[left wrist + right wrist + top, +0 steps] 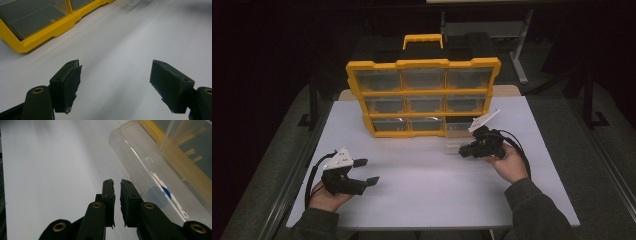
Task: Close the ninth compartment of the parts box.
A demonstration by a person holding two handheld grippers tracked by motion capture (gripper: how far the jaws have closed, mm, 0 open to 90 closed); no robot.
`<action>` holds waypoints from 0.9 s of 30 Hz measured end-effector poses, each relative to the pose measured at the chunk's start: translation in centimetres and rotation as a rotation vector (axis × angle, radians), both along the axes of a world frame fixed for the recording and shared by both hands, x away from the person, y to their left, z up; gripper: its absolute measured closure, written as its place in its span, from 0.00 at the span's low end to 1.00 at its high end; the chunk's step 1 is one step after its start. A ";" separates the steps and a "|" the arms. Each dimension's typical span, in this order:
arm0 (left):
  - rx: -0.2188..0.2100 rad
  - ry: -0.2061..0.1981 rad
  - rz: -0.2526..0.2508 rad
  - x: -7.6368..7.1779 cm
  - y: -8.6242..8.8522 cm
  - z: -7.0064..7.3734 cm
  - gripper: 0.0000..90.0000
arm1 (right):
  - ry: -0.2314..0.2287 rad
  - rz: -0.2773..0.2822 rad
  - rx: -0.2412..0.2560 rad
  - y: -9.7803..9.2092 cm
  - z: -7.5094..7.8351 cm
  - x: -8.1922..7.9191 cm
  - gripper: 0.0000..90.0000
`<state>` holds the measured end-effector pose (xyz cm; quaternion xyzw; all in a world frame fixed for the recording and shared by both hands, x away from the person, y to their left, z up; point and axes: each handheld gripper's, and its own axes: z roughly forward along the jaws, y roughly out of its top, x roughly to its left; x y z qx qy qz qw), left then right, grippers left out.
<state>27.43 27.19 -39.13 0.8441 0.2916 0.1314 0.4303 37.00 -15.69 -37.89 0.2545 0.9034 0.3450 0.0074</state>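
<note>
Near the table's far right, the right gripper rests just beside a clear plastic drawer pulled out from the yellow organizer's bottom row, jaws nearly together and empty; near the left edge, the left gripper hangs with jaws wide apart.

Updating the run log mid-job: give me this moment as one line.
left gripper: open, over table | right gripper: fingers nearly shut, empty, beside clear drawer | drawer pulled out of yellow organizer
</note>
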 end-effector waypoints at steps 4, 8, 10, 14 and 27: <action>0.000 0.002 0.002 0.0 0.0 0.0 0.27 | -0.008 0.005 -0.015 0.2 0.2 0.2 0.90; 0.002 0.004 0.002 -0.1 0.1 0.0 0.27 | -0.009 0.006 -0.024 0.3 0.2 0.4 0.90; 0.003 0.004 0.002 -0.1 0.1 0.0 0.27 | -0.008 0.006 -0.026 0.3 0.2 0.4 0.90; 0.005 0.003 0.002 -0.1 0.1 0.0 0.27 | -0.009 0.002 -0.022 0.3 0.3 0.6 0.90; 0.014 0.002 -0.003 0.0 0.2 0.0 0.27 | 0.003 -0.003 -0.022 0.2 0.2 1.2 0.91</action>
